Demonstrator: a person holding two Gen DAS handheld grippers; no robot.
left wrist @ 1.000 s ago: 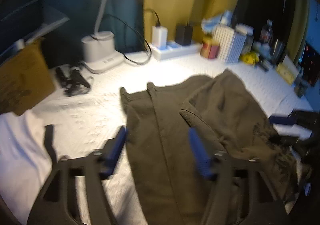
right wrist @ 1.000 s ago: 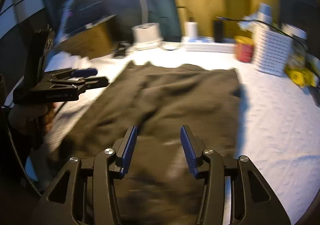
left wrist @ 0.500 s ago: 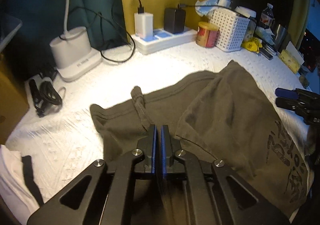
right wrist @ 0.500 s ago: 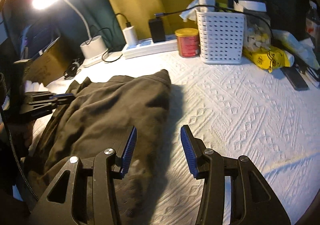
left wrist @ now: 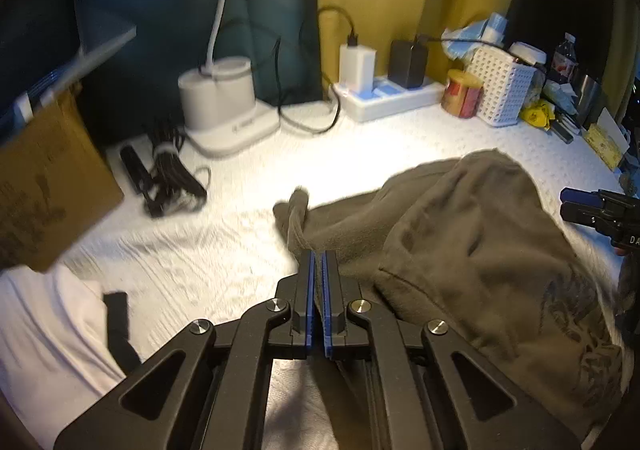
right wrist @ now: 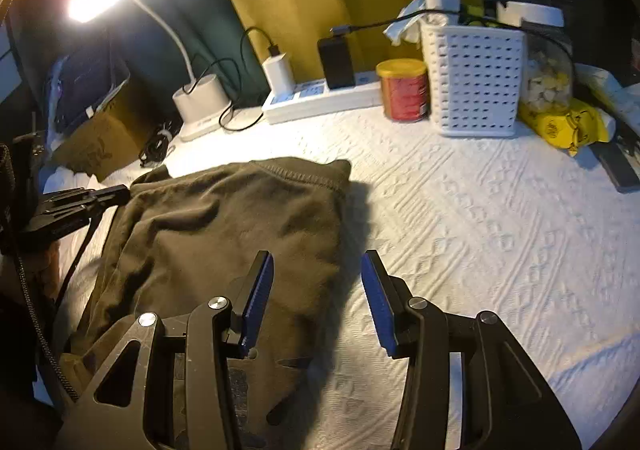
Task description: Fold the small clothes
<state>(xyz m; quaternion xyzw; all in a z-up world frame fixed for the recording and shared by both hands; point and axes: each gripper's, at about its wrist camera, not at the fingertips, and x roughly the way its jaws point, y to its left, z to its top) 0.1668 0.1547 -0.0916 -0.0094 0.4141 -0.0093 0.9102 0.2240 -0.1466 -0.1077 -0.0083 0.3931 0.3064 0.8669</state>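
A dark olive garment [left wrist: 460,242] lies bunched on the white textured cover [left wrist: 360,154]; its printed side shows at the lower right. My left gripper [left wrist: 318,256] is shut on the garment's left edge, with a strip of cloth running up into the blue pads. In the right wrist view the same garment [right wrist: 224,226] lies at the left, with the left gripper [right wrist: 100,196] at its far-left side. My right gripper [right wrist: 318,274] is open above the garment's right edge, one finger over the cloth and the other over the cover [right wrist: 480,230]. Nothing is between its pads.
At the back stand a white lamp base [left wrist: 224,106], a power strip with chargers [left wrist: 384,94], a red can [right wrist: 404,90] and a white perforated basket [right wrist: 472,78]. A cable bundle [left wrist: 168,174], a cardboard box [left wrist: 44,178] and white cloth [left wrist: 44,338] lie at the left.
The left gripper went from open to shut on the garment's left edge. The garment became more bunched. The right gripper shifted from over the garment's middle to its right edge and stayed open.
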